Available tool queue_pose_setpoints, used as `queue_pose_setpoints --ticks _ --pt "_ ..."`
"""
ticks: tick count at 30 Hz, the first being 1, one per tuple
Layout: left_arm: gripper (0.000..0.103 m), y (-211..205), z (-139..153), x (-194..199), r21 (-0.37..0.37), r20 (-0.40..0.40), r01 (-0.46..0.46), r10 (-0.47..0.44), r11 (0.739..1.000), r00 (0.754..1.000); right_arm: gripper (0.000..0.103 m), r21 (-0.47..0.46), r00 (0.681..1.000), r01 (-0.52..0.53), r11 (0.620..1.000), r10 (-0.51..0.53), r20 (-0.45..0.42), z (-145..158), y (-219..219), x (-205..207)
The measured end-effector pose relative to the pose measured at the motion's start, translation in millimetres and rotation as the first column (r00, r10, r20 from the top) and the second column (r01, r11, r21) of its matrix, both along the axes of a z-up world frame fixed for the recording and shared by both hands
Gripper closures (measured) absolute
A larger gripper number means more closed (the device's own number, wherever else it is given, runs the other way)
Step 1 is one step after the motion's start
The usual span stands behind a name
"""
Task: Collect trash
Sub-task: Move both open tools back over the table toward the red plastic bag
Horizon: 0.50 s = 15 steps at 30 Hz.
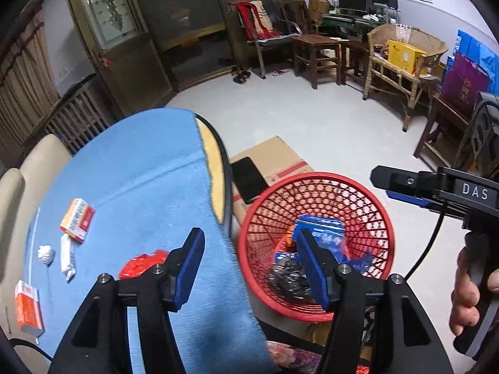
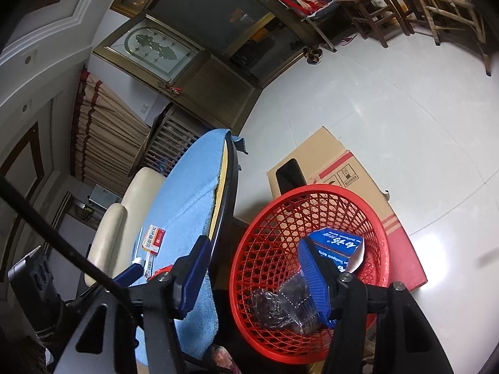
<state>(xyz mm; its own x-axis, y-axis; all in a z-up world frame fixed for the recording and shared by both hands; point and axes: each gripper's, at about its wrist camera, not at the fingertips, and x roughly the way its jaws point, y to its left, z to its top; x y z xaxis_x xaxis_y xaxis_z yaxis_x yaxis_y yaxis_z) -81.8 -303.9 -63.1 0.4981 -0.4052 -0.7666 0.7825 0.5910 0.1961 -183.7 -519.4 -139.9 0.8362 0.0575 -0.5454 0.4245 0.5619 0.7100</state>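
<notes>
Trash lies in two places: loose on the blue-clothed counter [image 1: 146,187] and gathered in a red mesh basket [image 1: 315,187]; the left claw [image 1: 249,268] hangs above the counter's edge with its blue-padded fingers spread wide and nothing between them, its right-hand finger over the basket. Left of that claw and beyond it sit an orange-and-white carton [image 1: 77,223], a white crumpled wrapper [image 1: 68,257] just nearer, and a white paper ball [image 1: 46,254] further left; a red plastic scrap [image 1: 142,263] lies right behind the claw's left finger; a second orange box [image 1: 28,307] rests at the far left, near the counter's near edge. Inside the basket are a blue toothpaste box [image 2: 338,244] and a crumpled dark plastic wrap [image 2: 280,307]. The right claw [image 2: 251,275] (seen from the left camera as a black handle gripped by a hand [image 1: 467,293]) is likewise wide open and holds nothing, its left finger over the counter's rim and its right finger over the basket's mouth, above the blue box. Beyond the basket, ahead of both claws, a cardboard box [image 2: 327,155] stands on the pale floor, a black phone [image 2: 290,176] lying flat on its top.
</notes>
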Motion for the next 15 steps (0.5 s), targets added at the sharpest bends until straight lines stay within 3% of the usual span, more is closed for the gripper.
queue_pose_setpoints --ticks 5,15 --pt "0.041 13.6 6.1 4.2 -0.006 0.041 -0.030 0.030 1.000 0.999 0.041 -0.013 1.000 -0.016 1.000 0.016 -0.004 4.8 7.2 6.8" --pt "0.041 47.0 16.2 23.5 -0.064 0.023 -0.109 0.111 0.992 0.994 0.041 -0.062 0.996 -0.088 0.994 0.087 -0.017 20.4 38.3 28.2"
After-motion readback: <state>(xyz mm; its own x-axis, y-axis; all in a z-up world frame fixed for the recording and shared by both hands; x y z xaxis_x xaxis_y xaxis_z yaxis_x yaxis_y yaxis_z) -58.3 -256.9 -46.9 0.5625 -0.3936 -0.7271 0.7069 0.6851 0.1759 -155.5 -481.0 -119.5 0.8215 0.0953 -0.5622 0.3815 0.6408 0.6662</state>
